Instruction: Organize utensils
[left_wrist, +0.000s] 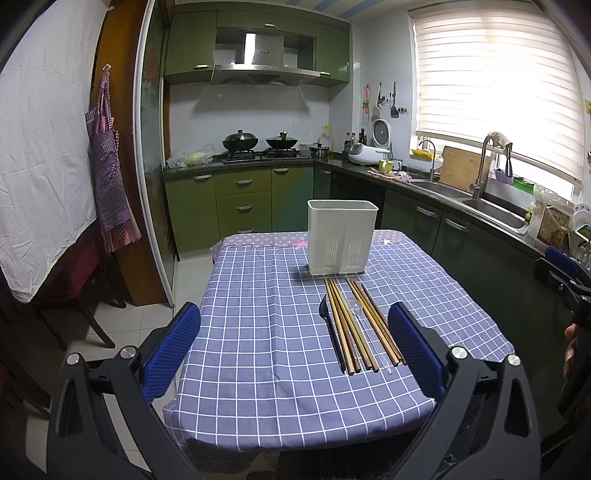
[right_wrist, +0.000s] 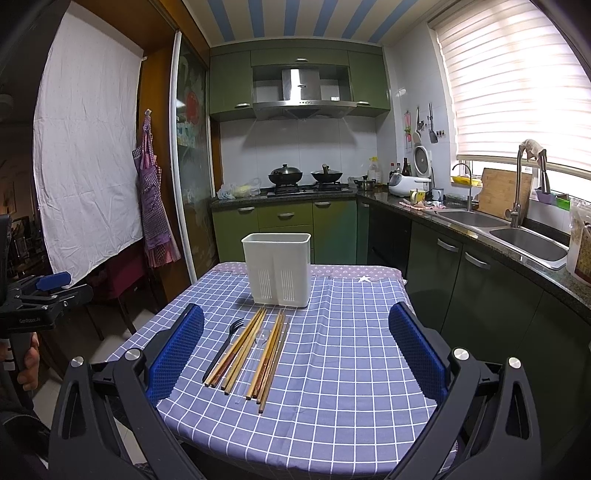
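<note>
Utensils (right_wrist: 251, 354) on table, between wide-spread left hand-held gripper (left_wrist: 295, 350) fingers.

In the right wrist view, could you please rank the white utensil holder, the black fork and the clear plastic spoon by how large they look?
1. White utensil holder, clearly largest, though farthest.
2. Black fork and clear plastic spoon: similar length, lying flat among the chopsticks; the spoon's faint outline makes ranking them unsure.

left gripper (left_wrist: 295, 350) wide apart, empty | chopsticks (left_wrist: 354, 325), fork (left_wrist: 330, 328) flat before holder (left_wrist: 341, 238)
</note>
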